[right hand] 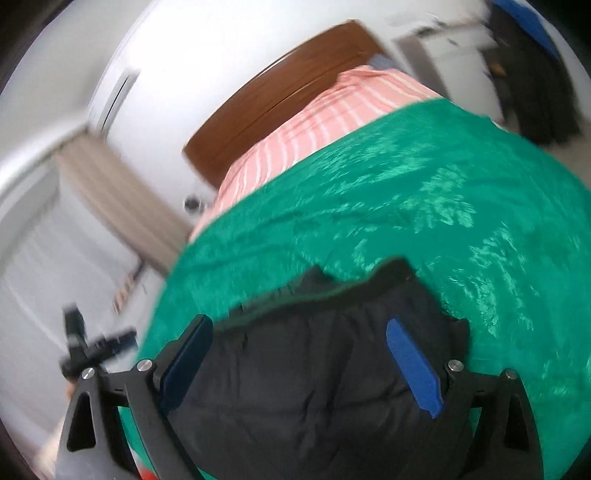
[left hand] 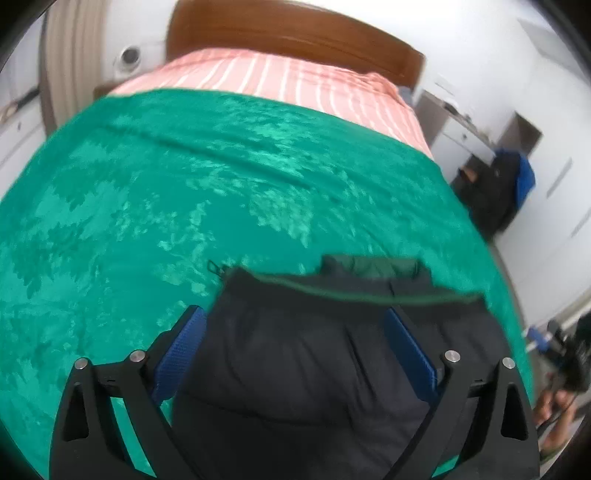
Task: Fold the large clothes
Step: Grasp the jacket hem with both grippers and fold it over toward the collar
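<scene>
A dark padded jacket (left hand: 288, 376) (right hand: 295, 391) lies folded on a green blanket (left hand: 184, 184) (right hand: 461, 221) spread over a bed. Green lining shows along its far edge (left hand: 369, 266). In the left wrist view my left gripper (left hand: 295, 317) hovers over the jacket's near part, jaws spread wide and blue pads (left hand: 184, 347) clear of the fabric. The right wrist view shows my right gripper (right hand: 299, 325) the same way: open, blue pads (right hand: 413, 369) standing apart with the jacket beneath them and nothing pinched. The jacket's near end runs out of both views at the bottom.
A pink striped sheet (left hand: 277, 81) and a wooden headboard (left hand: 288, 29) lie beyond the blanket. Dark and blue clothes (left hand: 506, 184) hang beside white cabinets at the right. A beige curtain (right hand: 110, 192) is on the left. The bed edge drops off close to the jacket's right side (left hand: 517, 314).
</scene>
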`<state>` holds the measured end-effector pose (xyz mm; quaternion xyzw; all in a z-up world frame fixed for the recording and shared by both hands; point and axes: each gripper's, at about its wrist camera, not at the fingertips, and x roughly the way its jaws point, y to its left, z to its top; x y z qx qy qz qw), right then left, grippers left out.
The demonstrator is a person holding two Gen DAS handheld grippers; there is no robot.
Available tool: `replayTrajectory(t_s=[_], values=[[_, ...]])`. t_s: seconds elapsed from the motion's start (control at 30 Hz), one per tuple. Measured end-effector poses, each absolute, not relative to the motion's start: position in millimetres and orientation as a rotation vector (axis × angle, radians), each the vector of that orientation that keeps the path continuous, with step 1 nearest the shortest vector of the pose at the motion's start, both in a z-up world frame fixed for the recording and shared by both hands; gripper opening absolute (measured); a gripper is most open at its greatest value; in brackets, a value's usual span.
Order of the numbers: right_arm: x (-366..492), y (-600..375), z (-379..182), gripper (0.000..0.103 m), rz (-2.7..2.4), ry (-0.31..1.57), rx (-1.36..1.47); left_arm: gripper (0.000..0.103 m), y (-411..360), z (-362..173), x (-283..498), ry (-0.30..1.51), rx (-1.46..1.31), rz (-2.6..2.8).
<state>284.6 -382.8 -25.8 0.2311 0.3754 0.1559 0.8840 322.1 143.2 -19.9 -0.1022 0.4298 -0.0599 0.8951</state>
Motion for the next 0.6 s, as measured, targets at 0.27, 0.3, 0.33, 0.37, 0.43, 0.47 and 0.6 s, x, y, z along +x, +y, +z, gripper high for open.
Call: replayTrajectory(t_s=[0.27,0.3,0.33,0.37,0.43,0.47,0.6], values=[[285,-346,-102,0.094,0.270,0.834,0.302,0.099,114,-94,295,0.842,-0.020,0.030],[283,-348,-109,0.094,0.268,0.836,0.315,0.099,117,-97,295,0.852,-0.028,0.035],[280,-349,-111,0.094,0.266,0.826,0.321,0.099,121,-97,289,0.842,-0.044,0.032],[278,-349,-111,0.094,0.263,0.821,0.320,0.099,122,-93,284,0.826,-0.045,0.036],[268,-349,-102,0.094,0.253,0.809,0.311,0.099,123,-81,272,0.785,-0.035,0.045],[262,-349,-98,0.094,0.255,0.793,0.311,0.099,120,-74,264,0.764,-0.022,0.051],[230,-345,-82,0.094,0.265,0.733,0.281,0.100,111,-58,240,0.716,0.030,0.069]])
